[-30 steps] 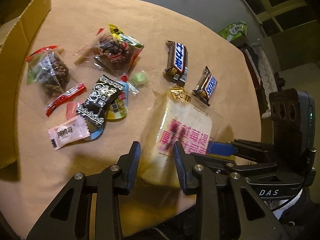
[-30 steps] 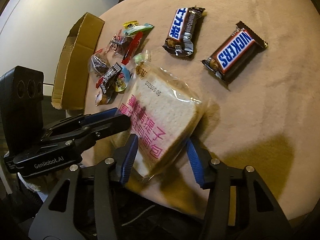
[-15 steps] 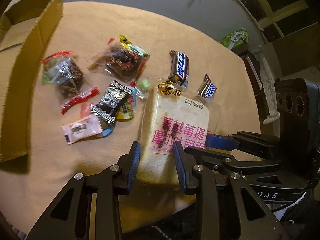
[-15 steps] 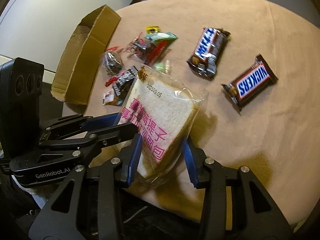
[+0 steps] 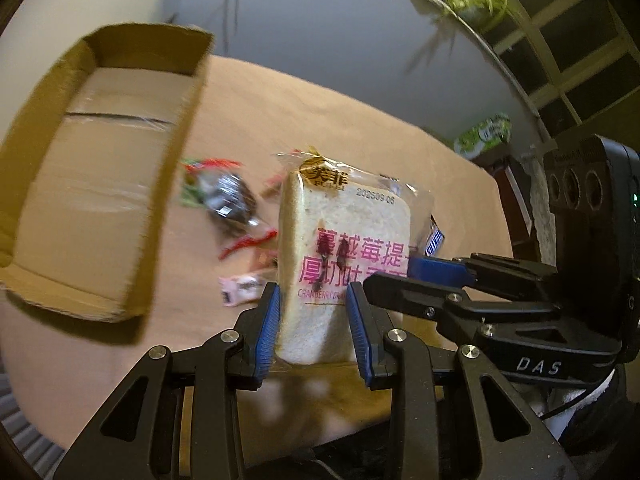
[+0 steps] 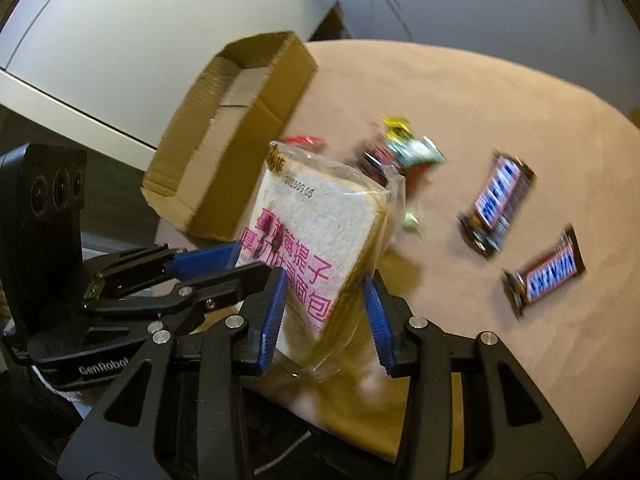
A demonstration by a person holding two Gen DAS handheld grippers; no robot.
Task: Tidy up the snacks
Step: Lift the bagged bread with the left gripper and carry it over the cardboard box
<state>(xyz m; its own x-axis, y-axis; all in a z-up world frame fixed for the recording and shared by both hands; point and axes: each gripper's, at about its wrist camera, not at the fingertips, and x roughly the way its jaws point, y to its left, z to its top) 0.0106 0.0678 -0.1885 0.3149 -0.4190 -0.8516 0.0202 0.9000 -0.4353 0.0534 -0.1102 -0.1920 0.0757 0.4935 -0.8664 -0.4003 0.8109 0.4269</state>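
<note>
A clear packet of sliced bread (image 5: 344,220) with pink lettering stands upright above the tan round table (image 5: 340,112), held from both sides. My left gripper (image 5: 312,300) is shut on its lower edge, blue pads pressing the slice. My right gripper (image 6: 325,292) is shut on the same packet (image 6: 320,216), one pad on the printed face, the other on the crust side and wrapper. Each view shows the other gripper reaching in: the right one (image 5: 400,276), the left one (image 6: 244,264). An open cardboard box (image 5: 176,160) lies just left of the bread, and nothing shows inside it.
Small wrapped snacks (image 5: 228,200) lie between the box and the bread, blurred. Two chocolate bars (image 6: 500,200) (image 6: 548,272) rest on the table to the right. The box (image 6: 280,92) sits at the table's far left rim. A green packet (image 5: 486,132) sits on furniture beyond the table.
Both grippers have raised the bread off the table and tipped it upright, carrying it towards the box. The right jaws narrowed onto the packet. The box now fills more of both views.
</note>
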